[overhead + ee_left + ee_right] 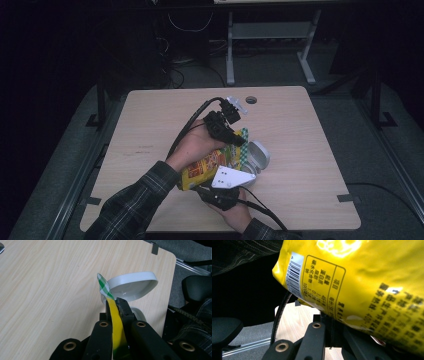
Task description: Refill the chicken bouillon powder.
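1. A yellow snack bag [207,167] is held above the tabletop [300,130], beside a white lidded container [257,155].
2. A barcode [295,275] and boxed Asian print are seen on the bag's back; the characters are too blurred to be read.
3. The bag's long axis runs from lower left to upper right in the high view, green-checked end toward the container.
4. Left gripper [115,305]: fingers are pinched on the bag's top edge.
5. Right gripper [220,192]: fingers are pressed together, tips hidden by the bag; a grip cannot be told.

Bare table [150,120] lies open left and beyond; the white container [257,155] (lid raised) blocks the right.
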A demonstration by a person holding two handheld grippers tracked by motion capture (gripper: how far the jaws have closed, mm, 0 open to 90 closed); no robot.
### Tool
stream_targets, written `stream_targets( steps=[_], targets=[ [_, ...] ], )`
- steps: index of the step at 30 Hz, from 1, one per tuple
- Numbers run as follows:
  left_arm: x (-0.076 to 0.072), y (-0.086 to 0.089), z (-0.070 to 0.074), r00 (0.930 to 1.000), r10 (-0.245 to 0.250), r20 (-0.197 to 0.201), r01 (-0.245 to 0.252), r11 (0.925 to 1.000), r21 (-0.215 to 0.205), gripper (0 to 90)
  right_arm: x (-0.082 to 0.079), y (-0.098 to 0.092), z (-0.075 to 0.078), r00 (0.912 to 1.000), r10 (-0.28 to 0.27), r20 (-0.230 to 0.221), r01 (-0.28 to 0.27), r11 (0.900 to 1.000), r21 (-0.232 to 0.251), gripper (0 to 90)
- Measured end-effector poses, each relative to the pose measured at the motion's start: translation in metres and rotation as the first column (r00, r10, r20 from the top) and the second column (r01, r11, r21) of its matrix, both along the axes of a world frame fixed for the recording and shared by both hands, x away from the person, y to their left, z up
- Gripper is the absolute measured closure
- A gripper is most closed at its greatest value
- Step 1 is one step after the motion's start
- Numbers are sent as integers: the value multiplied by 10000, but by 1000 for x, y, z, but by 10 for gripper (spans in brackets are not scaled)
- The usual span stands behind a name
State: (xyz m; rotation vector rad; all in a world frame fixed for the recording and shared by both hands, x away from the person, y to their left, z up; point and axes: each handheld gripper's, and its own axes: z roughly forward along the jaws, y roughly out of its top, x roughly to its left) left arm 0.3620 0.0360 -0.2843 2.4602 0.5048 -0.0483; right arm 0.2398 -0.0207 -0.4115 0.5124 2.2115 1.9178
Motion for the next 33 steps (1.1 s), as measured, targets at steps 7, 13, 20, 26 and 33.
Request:
stream_targets(
  steps=[7, 13, 20, 26, 33],
  targets=[
    [1, -1, 0, 10000, -19, 8, 19, 10000, 68, 897, 0, 0, 0, 10000, 21, -10, -21, 10000, 58, 900],
    [0, -2, 0, 10000, 5, 9, -5, 10000, 90, 897, 0, 0, 0, 10000, 29, -57, -29, 10000, 81, 900],
    [1, -2, -1, 10000, -17, -2, 18, 9999, 150, 897, 0, 0, 0, 9999, 42, -119, -41, 9999, 120, 900],
    [1, -2, -1, 10000, -26, -21, 26, 9999, 164, 897, 0, 0, -1, 9999, 45, -136, -43, 9999, 138, 900],
    [0, -2, -1, 10000, -6, -26, 6, 9999, 167, 897, 0, 0, -1, 9999, 47, -147, -45, 9999, 136, 900]
  ],
)
